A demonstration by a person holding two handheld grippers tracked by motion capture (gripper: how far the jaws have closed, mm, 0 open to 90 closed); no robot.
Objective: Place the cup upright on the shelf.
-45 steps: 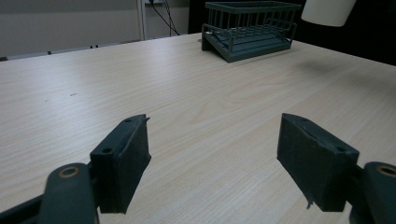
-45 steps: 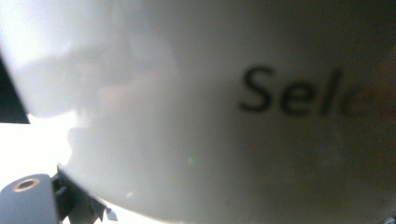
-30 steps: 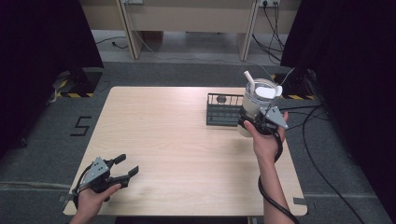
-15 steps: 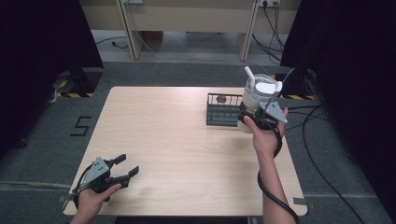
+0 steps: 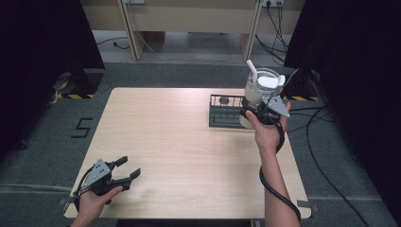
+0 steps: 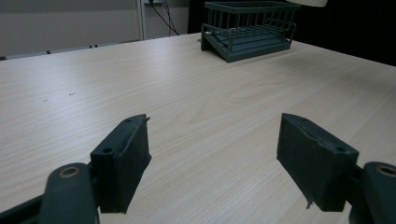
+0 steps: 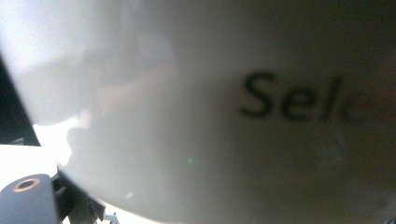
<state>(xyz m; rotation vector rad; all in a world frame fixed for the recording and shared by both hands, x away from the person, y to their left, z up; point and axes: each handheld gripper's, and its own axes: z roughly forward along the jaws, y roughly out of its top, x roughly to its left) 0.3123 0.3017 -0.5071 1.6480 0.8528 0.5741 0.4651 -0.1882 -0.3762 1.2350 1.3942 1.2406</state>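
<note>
High view: right tongs (image 5: pixel 259 112) grip the jug (image 5: pixel 261 90), lifted beside the rack (image 5: pixel 227 112); not put down yet. Left tongs (image 5: pixel 126 169) wait wide open, empty.

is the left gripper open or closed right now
Open. The left gripper has its two black jaws spread wide apart with bare table between them, holding nothing.

One cup (image 5: pixel 259 90), one wire basket (image 5: pixel 226 111) — two grippers.

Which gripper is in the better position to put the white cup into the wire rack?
Right. The right gripper already holds the white cup beside the wire rack. The left gripper sits open at the table's near left corner, far from both.
</note>
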